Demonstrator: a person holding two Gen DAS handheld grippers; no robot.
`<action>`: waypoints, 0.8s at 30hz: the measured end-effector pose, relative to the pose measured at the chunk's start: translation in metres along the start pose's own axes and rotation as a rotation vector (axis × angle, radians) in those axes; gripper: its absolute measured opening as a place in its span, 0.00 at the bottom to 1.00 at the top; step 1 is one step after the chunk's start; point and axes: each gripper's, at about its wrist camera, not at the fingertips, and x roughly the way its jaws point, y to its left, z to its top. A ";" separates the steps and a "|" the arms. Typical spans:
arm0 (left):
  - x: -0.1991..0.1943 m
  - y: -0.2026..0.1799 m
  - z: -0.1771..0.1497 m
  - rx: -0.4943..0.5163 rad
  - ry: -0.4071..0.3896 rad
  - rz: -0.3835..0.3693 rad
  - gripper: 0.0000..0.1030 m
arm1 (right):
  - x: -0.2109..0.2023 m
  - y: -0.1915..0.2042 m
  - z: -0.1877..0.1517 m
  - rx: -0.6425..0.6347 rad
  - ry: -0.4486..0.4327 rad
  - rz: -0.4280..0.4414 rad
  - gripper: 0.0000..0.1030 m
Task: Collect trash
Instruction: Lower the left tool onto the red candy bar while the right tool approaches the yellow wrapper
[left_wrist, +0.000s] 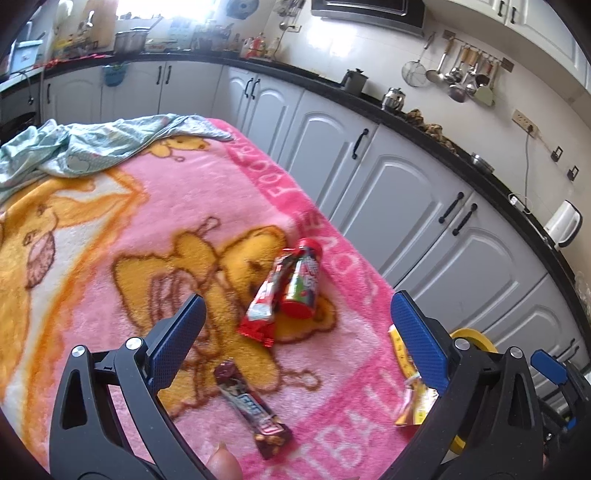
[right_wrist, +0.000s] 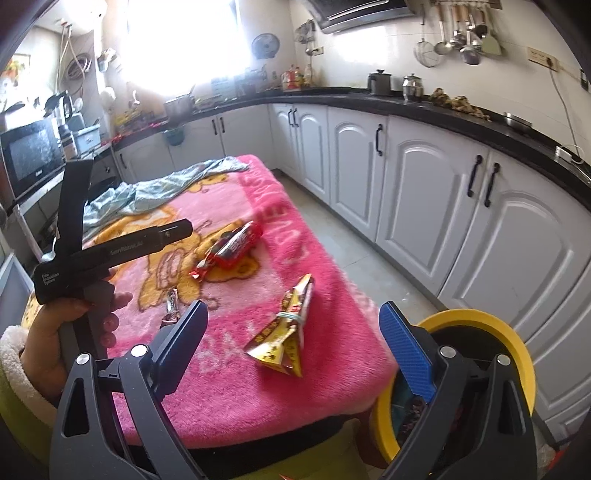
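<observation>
On the pink blanket lie a red wrapper leaning on a red can, a dark snack bar wrapper and a yellow wrapper. My left gripper is open and empty, above the bar wrapper. My right gripper is open and empty, just above the yellow wrapper. The red wrapper and can and the bar wrapper show farther off in the right wrist view. A yellow-rimmed bin stands at the table's right edge, with trash inside.
A crumpled light-blue cloth lies at the blanket's far end. White cabinets under a black counter run along the right. The left gripper's body and hand show at the left of the right wrist view.
</observation>
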 end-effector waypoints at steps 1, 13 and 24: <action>0.001 0.003 0.000 -0.003 0.006 0.006 0.89 | 0.005 0.003 0.000 -0.004 0.006 0.003 0.89; 0.031 0.025 -0.001 -0.015 0.080 0.032 0.78 | 0.073 0.009 -0.006 -0.001 0.139 0.008 0.89; 0.075 0.025 0.013 0.004 0.184 -0.002 0.35 | 0.122 -0.005 -0.018 0.112 0.271 0.065 0.77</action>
